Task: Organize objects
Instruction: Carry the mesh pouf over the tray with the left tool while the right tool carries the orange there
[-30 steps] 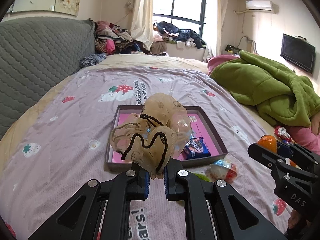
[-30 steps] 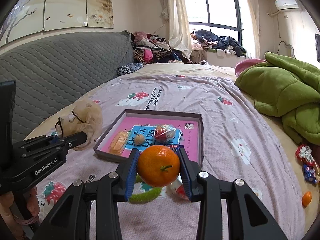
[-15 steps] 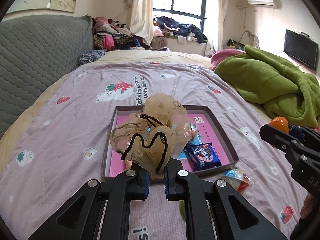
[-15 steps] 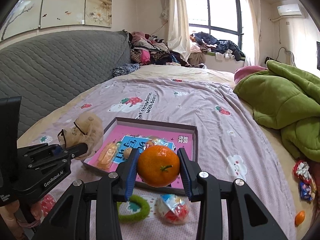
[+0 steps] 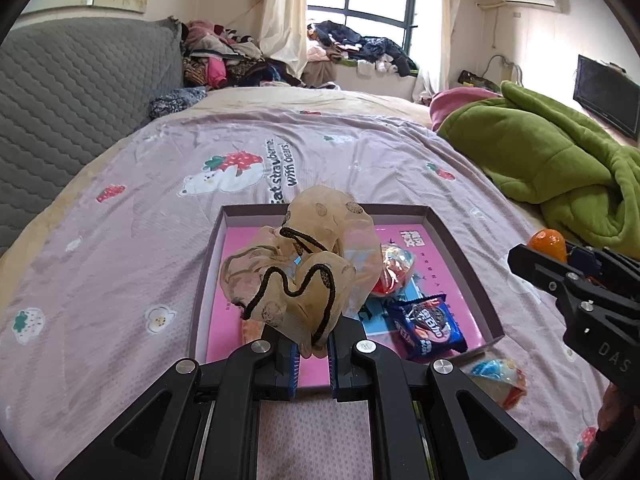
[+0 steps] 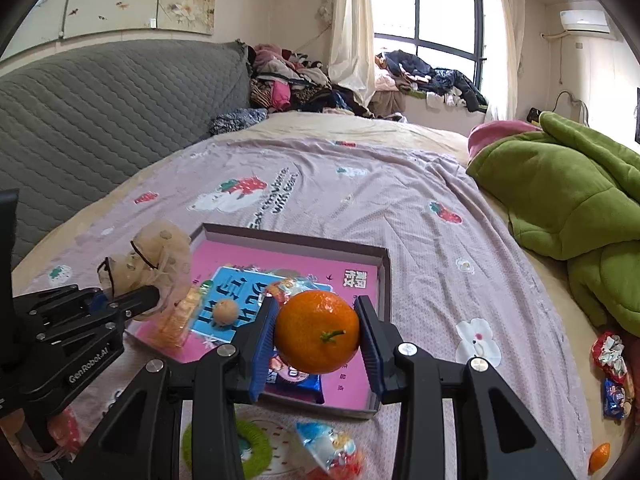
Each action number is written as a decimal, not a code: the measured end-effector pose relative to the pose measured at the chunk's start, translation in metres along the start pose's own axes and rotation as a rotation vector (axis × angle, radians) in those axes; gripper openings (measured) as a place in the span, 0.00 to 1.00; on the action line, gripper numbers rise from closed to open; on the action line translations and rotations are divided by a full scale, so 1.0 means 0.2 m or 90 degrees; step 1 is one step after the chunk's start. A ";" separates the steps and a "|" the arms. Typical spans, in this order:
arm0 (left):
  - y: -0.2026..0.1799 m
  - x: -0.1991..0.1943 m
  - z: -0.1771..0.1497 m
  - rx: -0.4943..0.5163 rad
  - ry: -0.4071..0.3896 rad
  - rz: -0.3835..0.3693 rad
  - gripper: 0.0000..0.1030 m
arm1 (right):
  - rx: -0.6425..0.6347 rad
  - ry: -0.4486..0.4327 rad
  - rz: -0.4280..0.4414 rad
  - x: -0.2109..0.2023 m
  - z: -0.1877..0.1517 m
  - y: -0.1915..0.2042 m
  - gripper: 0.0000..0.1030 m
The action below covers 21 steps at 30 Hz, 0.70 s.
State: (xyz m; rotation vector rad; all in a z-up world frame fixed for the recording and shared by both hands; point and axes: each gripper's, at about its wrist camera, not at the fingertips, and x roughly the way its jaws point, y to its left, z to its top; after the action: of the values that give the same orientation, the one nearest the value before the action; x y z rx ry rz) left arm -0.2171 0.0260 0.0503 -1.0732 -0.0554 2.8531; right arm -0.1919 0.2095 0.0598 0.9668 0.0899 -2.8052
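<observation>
The shallow box (image 5: pixel 464 240) with the pink printed floor lies on the strawberry-print bedspread (image 5: pixel 120 240) and is the landmark here: both carried things hang over its near part, so the step in hand looks like the delivery, with the release not yet made. The sheer beige scrunchie (image 5: pixel 300 264) with black piping is pinched at its lower folds by the left tool (image 5: pixel 310 354), whose jaws are pressed nearly together on the fabric; the rest of it billows above the box's near left part. The mandarin (image 6: pixel 317 331), stem facing the camera, is clamped between the blue pads of the right tool (image 6: pixel 316 340), the jaws spread only as wide as the fruit, above the box's near right part. Already inside the box are a blue cookie packet (image 5: pixel 426 326) near the front wall, a clear wrapped sweet (image 5: pixel 394 268) behind it, a small tan ball (image 6: pixel 225 312) and an orange-tinted packet (image 6: pixel 180 316) toward the left wall. Just outside the front wall lie a green ring (image 6: pixel 256 440) and a wrapped candy (image 5: pixel 500 380); well off to the right a second small orange (image 6: pixel 599 456) sits by the green blanket (image 5: pixel 560 168). The next move probably calls for lowering each tool onto bare floor and then parting the jaws; the fruit may roll, so it wants a low release.
</observation>
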 end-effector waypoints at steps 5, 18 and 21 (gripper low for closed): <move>0.00 0.10 -0.02 -0.002 0.012 -0.007 0.10 | 0.000 0.018 -0.006 0.11 -0.01 -0.02 0.38; -0.03 0.28 -0.11 0.009 0.039 -0.029 0.10 | 0.003 0.061 -0.017 0.34 -0.09 -0.02 0.38; -0.03 0.32 -0.12 0.005 0.047 -0.037 0.11 | 0.004 0.072 -0.020 0.38 -0.12 -0.02 0.38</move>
State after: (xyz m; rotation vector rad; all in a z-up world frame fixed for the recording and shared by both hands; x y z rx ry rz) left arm -0.2478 0.0384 -0.0097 -1.1549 -0.0685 2.7571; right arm -0.2381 0.2047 -0.0057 1.1338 0.1119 -2.7793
